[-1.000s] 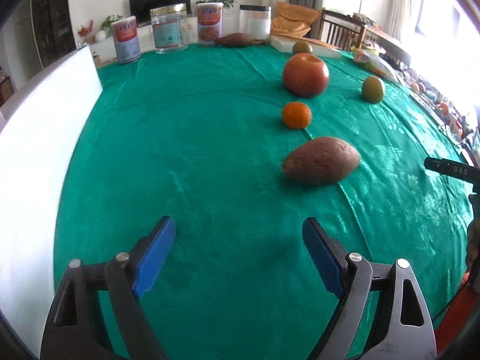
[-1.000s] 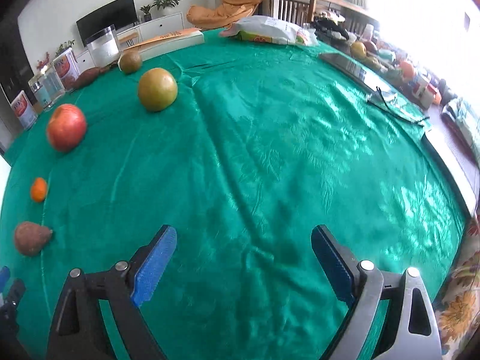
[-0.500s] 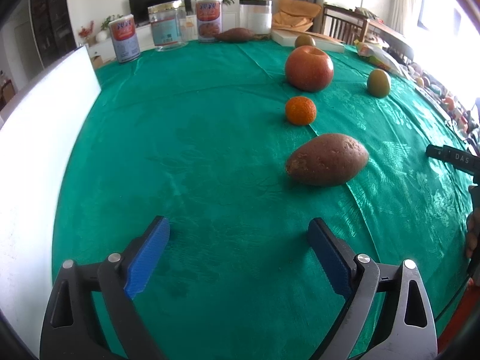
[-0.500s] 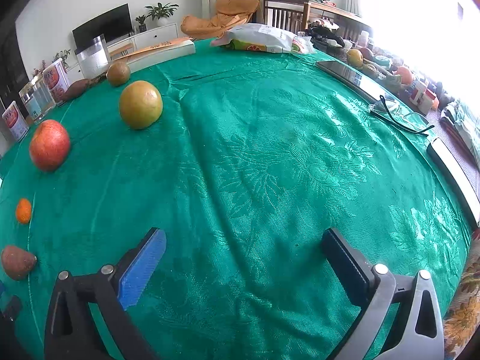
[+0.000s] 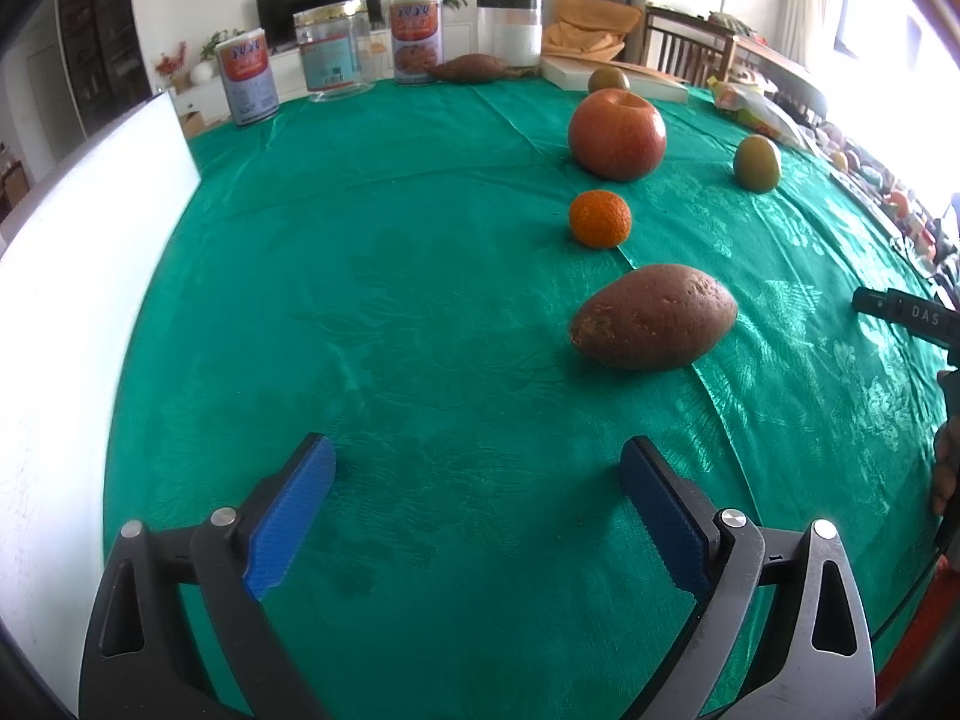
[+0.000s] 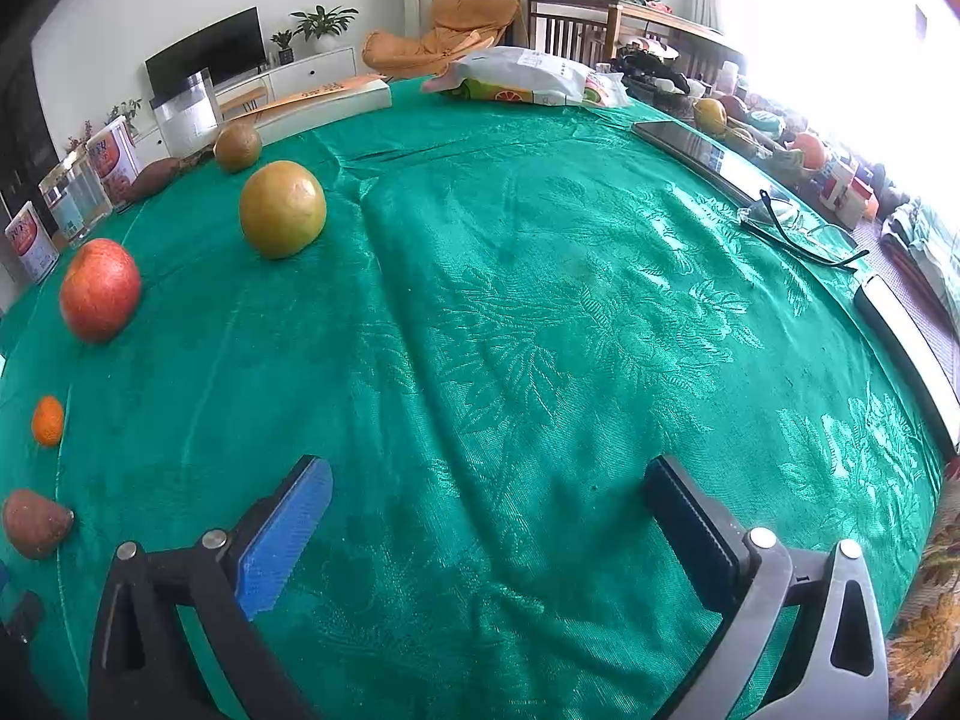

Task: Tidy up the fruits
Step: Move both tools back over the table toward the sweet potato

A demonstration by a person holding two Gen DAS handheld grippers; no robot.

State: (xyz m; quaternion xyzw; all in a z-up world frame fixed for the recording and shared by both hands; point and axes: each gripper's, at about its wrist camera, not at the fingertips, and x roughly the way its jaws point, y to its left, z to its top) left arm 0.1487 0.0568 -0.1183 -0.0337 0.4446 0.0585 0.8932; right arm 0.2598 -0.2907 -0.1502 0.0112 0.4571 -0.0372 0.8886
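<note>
Left-wrist view looks down over a green tablecloth [image 5: 420, 300], with the left gripper [image 5: 477, 468] at six o'clock; its jaws are opening, blue pads wide apart with only bare cloth between them. A brown sweet potato [image 5: 654, 317] lies at about two o'clock from that gripper, near but clear of the fingers. Beyond it, toward one o'clock, sit a small mandarin [image 5: 600, 219], then a large red apple [image 5: 617, 135], the three roughly in a line and apart from one another. A greenish round fruit [image 5: 757, 163] stands to the apple's three o'clock, and a second, smaller one [image 5: 608, 80] rests at the far edge beside a flat white box [image 5: 618, 83]. At twelve o'clock stand three labelled cans or jars [image 5: 414, 39], a clear canister [image 5: 509, 30] and another sweet potato [image 5: 474, 68] lying next to it. A white board [image 5: 78, 300] fills the nine o'clock side.

Right-wrist view shows the right gripper [image 6: 489, 489] spread fully, nothing between its pads, hovering over empty cloth. The same fruits run along its nine-to-eleven o'clock arc. At one o'clock lie a printed plastic bag [image 6: 528, 84], a dark flat slab that may be a tablet [image 6: 696, 150], and a pair of glasses [image 6: 798, 234].
</note>
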